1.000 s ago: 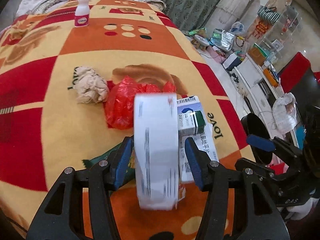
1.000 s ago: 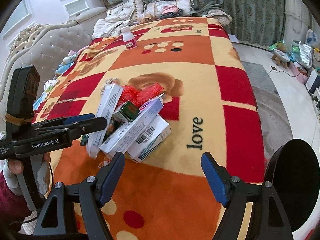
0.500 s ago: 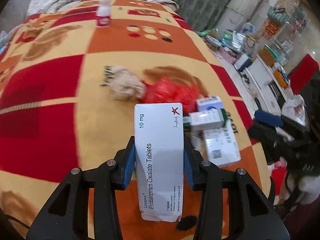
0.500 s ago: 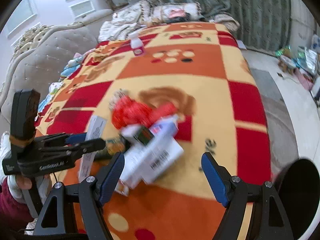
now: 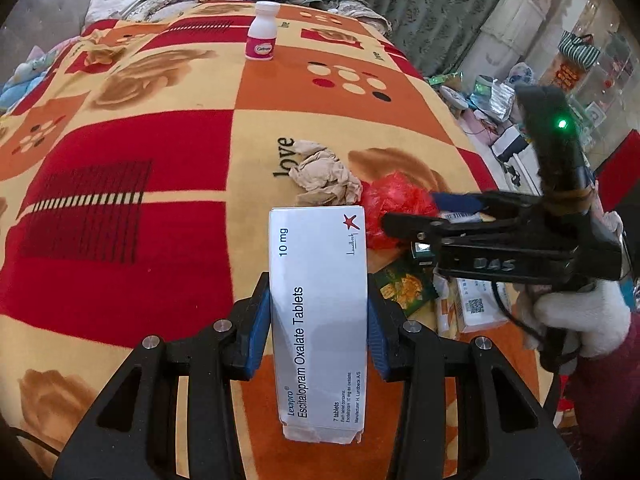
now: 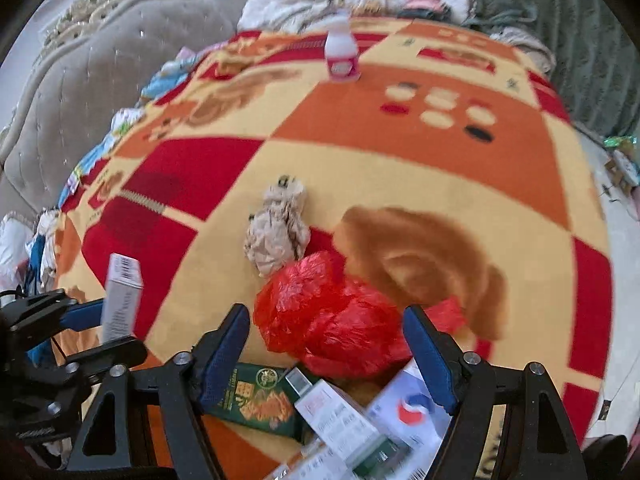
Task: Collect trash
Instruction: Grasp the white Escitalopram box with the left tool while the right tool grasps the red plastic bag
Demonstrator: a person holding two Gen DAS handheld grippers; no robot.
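The left gripper (image 5: 319, 322) clamps a white tablet box (image 5: 318, 320) upright above the patterned blanket (image 5: 120, 200). Beyond it lies crumpled beige paper (image 5: 322, 178), touching a red plastic bag (image 6: 328, 332). The right gripper (image 6: 328, 354) hangs over that bag, jaws apart, with more boxes (image 6: 360, 420) beneath.

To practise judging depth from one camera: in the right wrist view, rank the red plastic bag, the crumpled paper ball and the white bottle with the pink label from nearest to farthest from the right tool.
1. Red plastic bag: between the open fingers of the right tool.
2. Crumpled paper ball: just beyond the bag, slightly left.
3. White bottle: upright at the blanket's far end.
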